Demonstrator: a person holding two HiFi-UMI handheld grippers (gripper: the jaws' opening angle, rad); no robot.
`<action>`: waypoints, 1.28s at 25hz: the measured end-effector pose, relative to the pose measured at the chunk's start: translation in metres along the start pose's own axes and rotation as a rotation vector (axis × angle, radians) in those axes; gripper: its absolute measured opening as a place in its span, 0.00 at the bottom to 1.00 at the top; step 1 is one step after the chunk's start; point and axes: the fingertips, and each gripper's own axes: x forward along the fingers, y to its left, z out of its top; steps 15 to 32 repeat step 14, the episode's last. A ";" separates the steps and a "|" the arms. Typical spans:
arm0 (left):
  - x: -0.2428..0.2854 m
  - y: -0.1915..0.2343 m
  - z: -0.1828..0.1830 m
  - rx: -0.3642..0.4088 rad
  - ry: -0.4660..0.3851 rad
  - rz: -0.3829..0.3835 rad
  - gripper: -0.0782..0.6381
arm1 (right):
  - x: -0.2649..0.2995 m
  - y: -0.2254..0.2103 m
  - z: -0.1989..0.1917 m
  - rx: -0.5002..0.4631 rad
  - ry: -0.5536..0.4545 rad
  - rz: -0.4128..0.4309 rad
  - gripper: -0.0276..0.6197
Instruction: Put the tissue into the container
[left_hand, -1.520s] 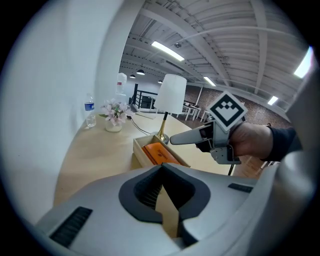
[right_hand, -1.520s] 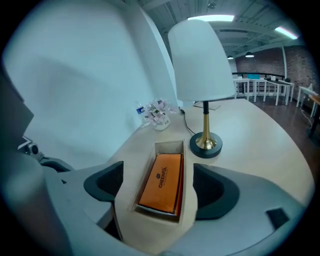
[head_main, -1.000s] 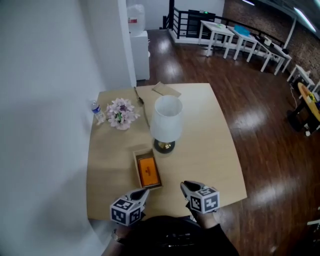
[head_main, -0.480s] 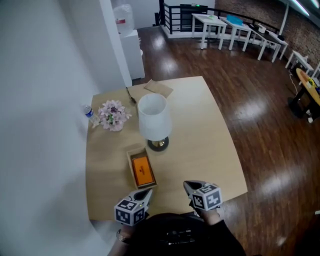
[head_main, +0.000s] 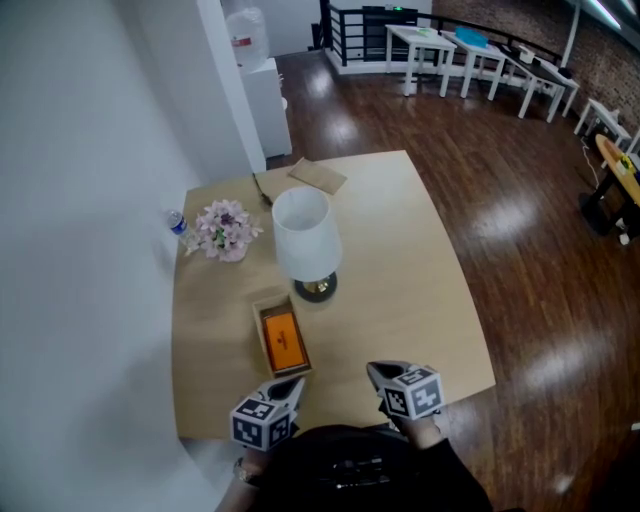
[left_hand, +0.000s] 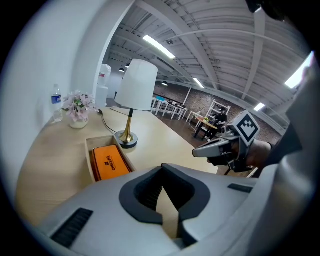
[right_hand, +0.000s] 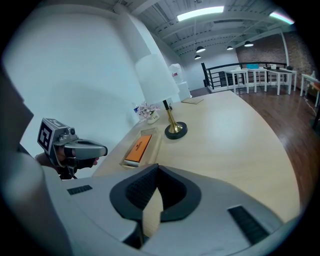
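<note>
Tissue pack (left_hand: 111, 162) sides behind container walls (left_hand: 90, 159)

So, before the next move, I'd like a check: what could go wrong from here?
The white-shaded brass table lamp stands right at the far end of the shallow light-brown tray; a reach there could tip it.
The orange tissue pack already lies in that tray, close to its walls, so jaws may snag the rim.
The left gripper and right gripper are both shut and empty; either must open before grasping.

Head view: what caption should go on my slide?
Both shut, left gripper and right gripper hover near orange pack in tray beside lamp.
</note>
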 end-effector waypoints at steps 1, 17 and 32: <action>0.000 0.000 0.000 0.000 -0.001 0.001 0.11 | 0.000 0.000 0.000 -0.001 0.003 -0.001 0.05; -0.002 0.004 0.004 -0.003 0.001 0.000 0.11 | 0.004 0.002 0.000 0.001 0.016 -0.001 0.05; -0.002 0.004 0.004 -0.003 0.001 0.000 0.11 | 0.004 0.002 0.000 0.001 0.016 -0.001 0.05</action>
